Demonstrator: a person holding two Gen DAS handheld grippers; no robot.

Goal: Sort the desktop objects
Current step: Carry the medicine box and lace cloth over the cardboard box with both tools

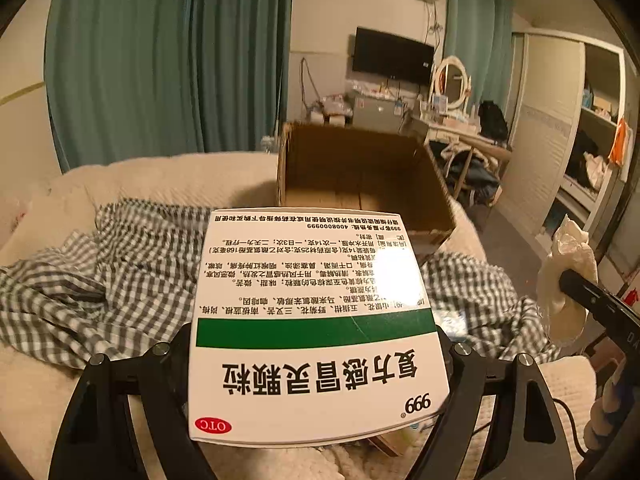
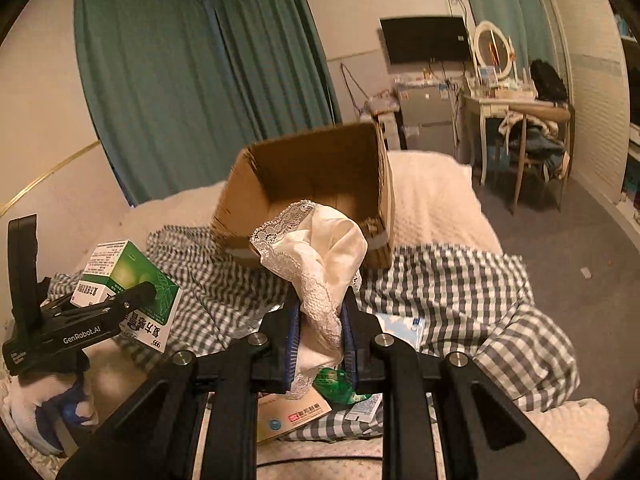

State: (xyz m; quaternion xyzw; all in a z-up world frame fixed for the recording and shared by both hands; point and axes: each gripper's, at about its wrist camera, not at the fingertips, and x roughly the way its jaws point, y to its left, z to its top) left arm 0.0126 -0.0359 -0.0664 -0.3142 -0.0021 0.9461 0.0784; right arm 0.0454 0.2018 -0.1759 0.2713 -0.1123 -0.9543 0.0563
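My left gripper (image 1: pixel 316 340) is shut on a white and green medicine box (image 1: pixel 316 320), held above the checked cloth; the box also shows at the left of the right wrist view (image 2: pixel 132 280). My right gripper (image 2: pixel 320 332) is shut on a cream lace-trimmed cloth (image 2: pixel 320 256), which also shows at the right of the left wrist view (image 1: pixel 564 284). An open cardboard box (image 1: pixel 360 184) stands on the bed ahead of both grippers and shows in the right wrist view too (image 2: pixel 312 184).
A grey checked cloth (image 2: pixel 460 288) covers the cream bedspread (image 2: pixel 432 196). Small packets (image 2: pixel 296 416) and a green wrapper (image 2: pixel 336 384) lie under my right gripper. A dressing table and chair (image 2: pixel 524 120) stand beyond the bed.
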